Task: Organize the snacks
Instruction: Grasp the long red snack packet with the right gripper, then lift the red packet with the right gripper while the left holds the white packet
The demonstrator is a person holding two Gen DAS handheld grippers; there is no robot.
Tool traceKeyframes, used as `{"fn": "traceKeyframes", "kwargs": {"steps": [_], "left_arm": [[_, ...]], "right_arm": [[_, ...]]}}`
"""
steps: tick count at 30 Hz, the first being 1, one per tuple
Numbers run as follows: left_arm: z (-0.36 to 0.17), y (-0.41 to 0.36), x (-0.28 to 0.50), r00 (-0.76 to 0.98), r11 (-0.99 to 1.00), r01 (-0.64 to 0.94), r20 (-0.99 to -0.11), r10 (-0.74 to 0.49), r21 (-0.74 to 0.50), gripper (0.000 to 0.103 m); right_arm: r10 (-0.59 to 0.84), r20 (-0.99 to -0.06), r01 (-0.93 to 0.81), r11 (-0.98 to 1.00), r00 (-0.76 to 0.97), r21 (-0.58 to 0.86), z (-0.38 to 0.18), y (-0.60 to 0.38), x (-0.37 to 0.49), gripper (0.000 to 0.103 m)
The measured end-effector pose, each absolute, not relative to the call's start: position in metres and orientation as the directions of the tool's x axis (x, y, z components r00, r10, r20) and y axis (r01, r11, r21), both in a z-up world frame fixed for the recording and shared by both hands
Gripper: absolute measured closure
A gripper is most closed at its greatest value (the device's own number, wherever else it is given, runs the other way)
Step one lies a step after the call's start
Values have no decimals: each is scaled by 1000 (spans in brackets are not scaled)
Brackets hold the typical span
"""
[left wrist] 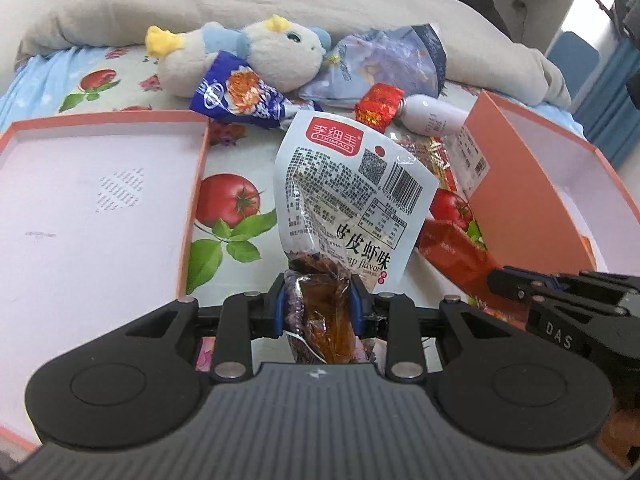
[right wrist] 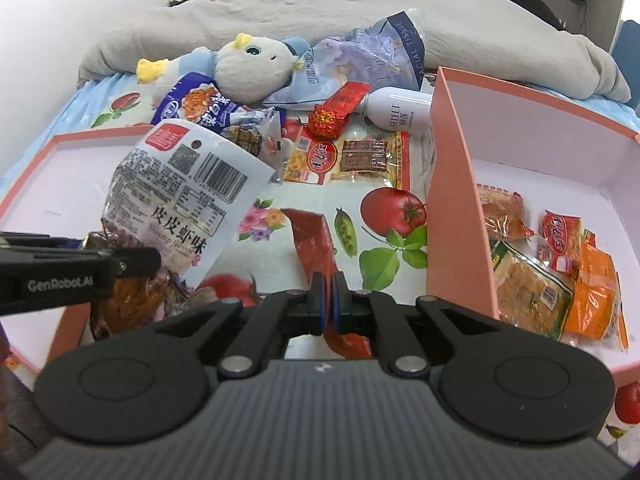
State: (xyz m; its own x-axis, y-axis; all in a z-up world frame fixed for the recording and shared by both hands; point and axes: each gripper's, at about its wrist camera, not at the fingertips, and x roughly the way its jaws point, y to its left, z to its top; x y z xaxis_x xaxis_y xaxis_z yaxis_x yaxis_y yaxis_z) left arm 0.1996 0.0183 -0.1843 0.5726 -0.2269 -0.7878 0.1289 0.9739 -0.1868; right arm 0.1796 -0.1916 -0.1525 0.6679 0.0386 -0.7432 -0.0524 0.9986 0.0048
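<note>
My left gripper clamps white snack packet over bed; my right gripper closed, pinching red wrapper.

Glossy crinkled plastic snack packet, matt pink cardboard box, fuzzy plush toy

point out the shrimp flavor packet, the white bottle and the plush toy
shrimp flavor packet point(left wrist: 352, 184), left wrist view, on its printed white back
white bottle point(right wrist: 400, 114), right wrist view, on its body by the lettering
plush toy point(left wrist: 276, 56), left wrist view, on its pale head
</note>
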Motion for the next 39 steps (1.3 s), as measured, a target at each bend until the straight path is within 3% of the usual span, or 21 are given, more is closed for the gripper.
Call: {"fn": "traceKeyframes", "kwargs": {"steps": [16, 27, 31, 33, 37, 39], "left_arm": [[-130, -6, 190, 631, 969, 149, -735, -246, -196, 69], [-160, 4, 183, 574, 978, 97, -792, -208, -187, 69], [-174, 14, 182, 555, 981, 65, -810, -187, -182, 69], [-179, 17, 183, 549, 982, 56, -817, -179, -178, 69], [-187, 20, 183, 536, 984, 48, -827, -172, -174, 69], [-190, 20, 182, 530, 984, 48, -830, -173, -174, 68]], "right_arm": [[46, -686, -31, 999, 726, 34, -107, -212, 159, 100], [183, -718, -93, 982, 672, 163, -146, -223, 140, 97], [194, -732, -122, 981, 653, 151, -160, -217, 142, 96], [197, -746, -129, 980, 636, 149, -168, -214, 145, 92], [205, -748, -147, 979, 631, 143, -178, -207, 148, 64], [215, -740, -153, 977, 637, 152, -179, -205, 148, 59]]}}
